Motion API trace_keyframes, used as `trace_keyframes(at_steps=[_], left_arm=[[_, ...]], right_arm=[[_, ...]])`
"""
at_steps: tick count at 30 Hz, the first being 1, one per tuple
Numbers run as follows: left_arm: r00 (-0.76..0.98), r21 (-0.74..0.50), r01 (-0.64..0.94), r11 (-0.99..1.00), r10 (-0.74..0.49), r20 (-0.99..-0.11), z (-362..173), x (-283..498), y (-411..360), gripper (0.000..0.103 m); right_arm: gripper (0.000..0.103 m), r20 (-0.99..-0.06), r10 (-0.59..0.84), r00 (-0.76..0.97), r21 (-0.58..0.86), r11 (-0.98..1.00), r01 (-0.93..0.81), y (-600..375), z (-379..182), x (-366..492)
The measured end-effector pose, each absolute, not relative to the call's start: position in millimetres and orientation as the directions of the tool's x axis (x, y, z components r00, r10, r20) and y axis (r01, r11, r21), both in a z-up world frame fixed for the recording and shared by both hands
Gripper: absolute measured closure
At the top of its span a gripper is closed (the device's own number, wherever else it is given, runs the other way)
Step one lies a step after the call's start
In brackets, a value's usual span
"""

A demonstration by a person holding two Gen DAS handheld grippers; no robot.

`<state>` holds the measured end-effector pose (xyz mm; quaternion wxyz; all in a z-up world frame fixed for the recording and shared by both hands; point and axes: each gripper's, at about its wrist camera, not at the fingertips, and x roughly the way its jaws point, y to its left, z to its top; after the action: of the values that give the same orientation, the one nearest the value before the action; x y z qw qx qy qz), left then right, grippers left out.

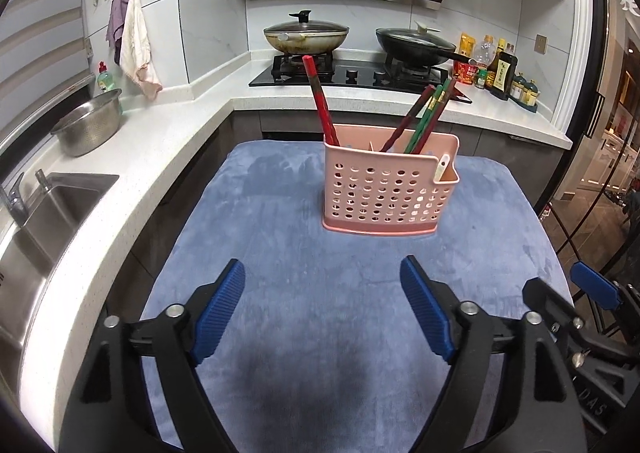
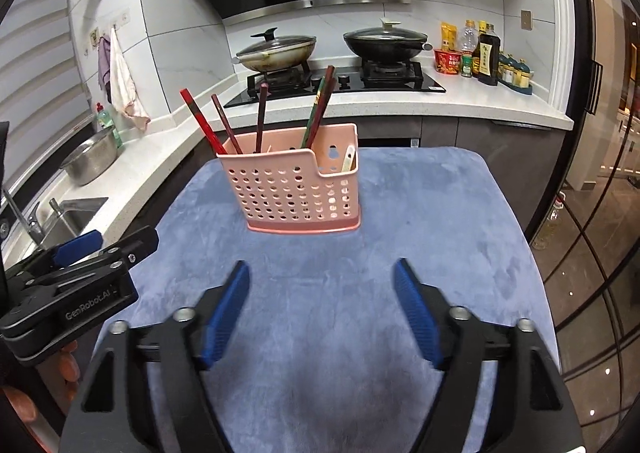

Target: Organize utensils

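Both grippers are low in the frame with nothing between their blue pads. In the left wrist view the left gripper (image 1: pixel 322 275) has its fingers spread wide over bare blue cloth (image 1: pixel 304 333), and the pink utensil holder (image 1: pixel 386 189) stands upright above them, just right of centre, well apart from the fingertips. In the right wrist view the right gripper (image 2: pixel 322 275) is just as wide apart and just as empty — here the pink holder (image 2: pixel 296 189) sits above and slightly left of the gap between the fingers, again clear of them. Now the holder itself: a perforated pink basket on its own pink base, resting on the cloth. Chopsticks (image 2: pixel 208 125) stand in its main compartment, red and dark ones leaning to the left side, while a green-and-red bunch (image 2: pixel 318 113) leans towards the right. In the small lower pocket at the holder's right end a pale utensil handle (image 2: pixel 349 159) pokes up — what kind of utensil it is cannot be told. At the left edge of the right wrist view the other gripper's black body shows beside the cloth. In the left part of the left wrist view a steel colander (image 1: pixel 90 125) stands on the white counter (image 1: pixel 168 157), with a sink (image 1: pixel 52 213) below it.
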<state>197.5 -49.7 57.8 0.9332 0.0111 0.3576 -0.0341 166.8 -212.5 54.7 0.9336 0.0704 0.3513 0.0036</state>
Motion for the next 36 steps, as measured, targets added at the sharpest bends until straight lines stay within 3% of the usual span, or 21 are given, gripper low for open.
trace_keyframes(at_steps=[4,6,11,12,13,36], left_arm=[[0.744,0.009,0.076,0.997,-0.051,-0.666,56.7,193.7,-53.1,0.021],[0.746,0.016,0.073,0.997,-0.044,-0.665,56.8,192.2,-53.9,0.016],[0.741,0.018,0.074,0.997,-0.043,-0.670,55.3,189.5,-55.8,0.013],[0.737,0.016,0.070,0.997,-0.041,-0.674,53.9,189.5,-55.4,0.013],[0.736,0.015,0.065,0.998,-0.038,-0.676,52.6,189.4,-54.5,0.013],[0.719,0.002,0.042,0.999,-0.029,-0.695,45.5,195.3,-49.4,0.011]], right_arm=[[0.018,-0.660,0.049,0.750,0.134,0.990,0.053,-211.8,53.3,164.5],[0.018,-0.661,0.047,0.749,0.135,0.989,0.057,-212.6,53.6,163.7],[0.016,-0.667,0.034,0.744,0.120,0.991,0.062,-212.5,52.8,160.9],[0.014,-0.670,0.035,0.742,0.121,0.991,0.063,-212.7,52.3,160.9],[0.006,-0.669,0.035,0.742,0.123,0.990,0.065,-213.2,51.8,160.8],[0.006,-0.663,-0.014,0.748,0.069,0.994,0.080,-212.5,51.3,164.7]])
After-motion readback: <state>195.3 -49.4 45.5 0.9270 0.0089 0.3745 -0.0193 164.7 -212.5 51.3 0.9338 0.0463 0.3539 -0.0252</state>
